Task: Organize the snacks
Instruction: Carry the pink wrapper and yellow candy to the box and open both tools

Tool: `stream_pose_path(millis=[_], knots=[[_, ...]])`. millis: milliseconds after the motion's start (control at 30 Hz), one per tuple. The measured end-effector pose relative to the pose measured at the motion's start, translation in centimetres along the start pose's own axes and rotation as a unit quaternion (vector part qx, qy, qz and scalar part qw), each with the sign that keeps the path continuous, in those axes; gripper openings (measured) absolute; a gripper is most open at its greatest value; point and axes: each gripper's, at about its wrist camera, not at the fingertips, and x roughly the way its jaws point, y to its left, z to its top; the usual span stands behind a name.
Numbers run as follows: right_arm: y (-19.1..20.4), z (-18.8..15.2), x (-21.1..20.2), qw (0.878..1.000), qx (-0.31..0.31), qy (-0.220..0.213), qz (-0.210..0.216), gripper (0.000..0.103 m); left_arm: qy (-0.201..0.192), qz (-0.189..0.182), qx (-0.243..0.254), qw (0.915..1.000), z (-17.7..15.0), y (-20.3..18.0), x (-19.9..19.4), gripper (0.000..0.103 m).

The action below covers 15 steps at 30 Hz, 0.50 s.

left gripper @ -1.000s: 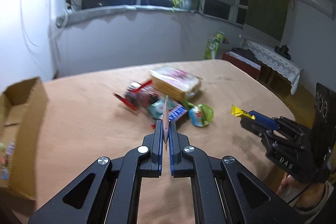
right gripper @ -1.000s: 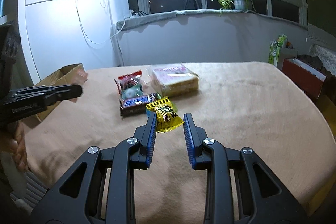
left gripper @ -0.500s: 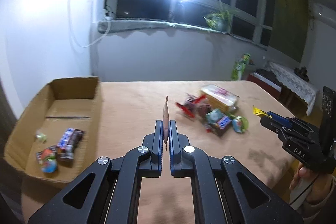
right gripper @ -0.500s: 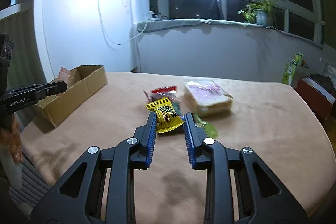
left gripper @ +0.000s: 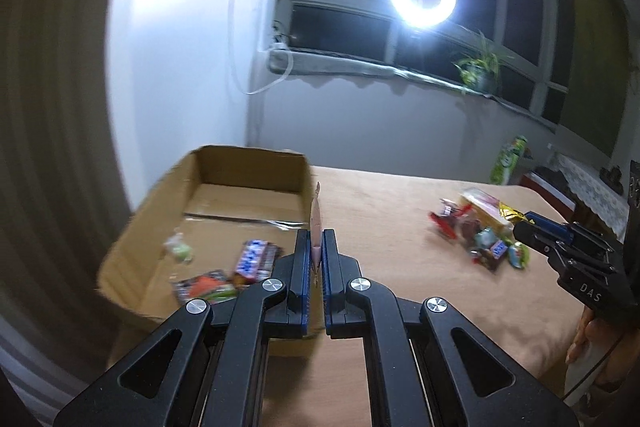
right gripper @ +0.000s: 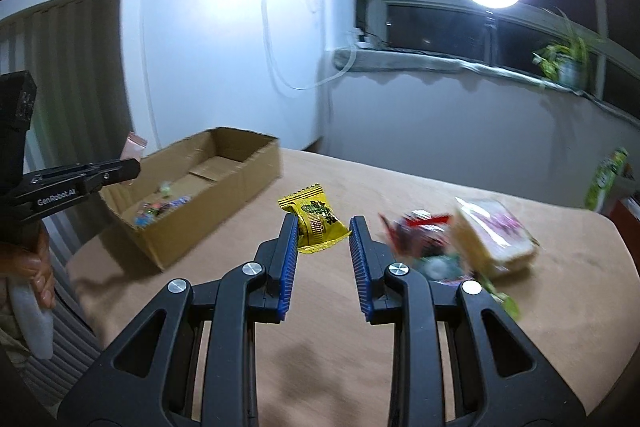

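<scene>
The cardboard box (left gripper: 208, 223), a second ago at the far left edge, is now being faced at 11 o'clock. A thin pink packet (left gripper: 316, 227) is being pinched edge-on by the left gripper (left gripper: 316, 259), jaws pressed together, over the box's near right corner; release is judged next. A yellow packet (right gripper: 318, 223) is being carried by the right gripper (right gripper: 323, 247), jaws clamping its edges. The snack pile (left gripper: 480, 231) is being left at 2 o'clock. Nothing is seen blocking the box.

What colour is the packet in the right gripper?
Yellow with dark print; the packet shows best in the right wrist view, between the right gripper fingers.
</scene>
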Motion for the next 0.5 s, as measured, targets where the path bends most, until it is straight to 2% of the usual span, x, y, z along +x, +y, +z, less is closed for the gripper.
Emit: stream_pose_path(millis=[300,500], knots=[[6.2,2.9,2.8,0.997,-0.040,-0.020,0.066,0.027,-0.006,0.029,-0.027,0.9992,-0.2,4.0,-0.8,0.004],[9.9,4.6,4.8,0.993,-0.060,-0.027,0.102,0.027,-0.005,0.036,-0.034,0.9987,-0.2,4.9,-0.8,0.004]])
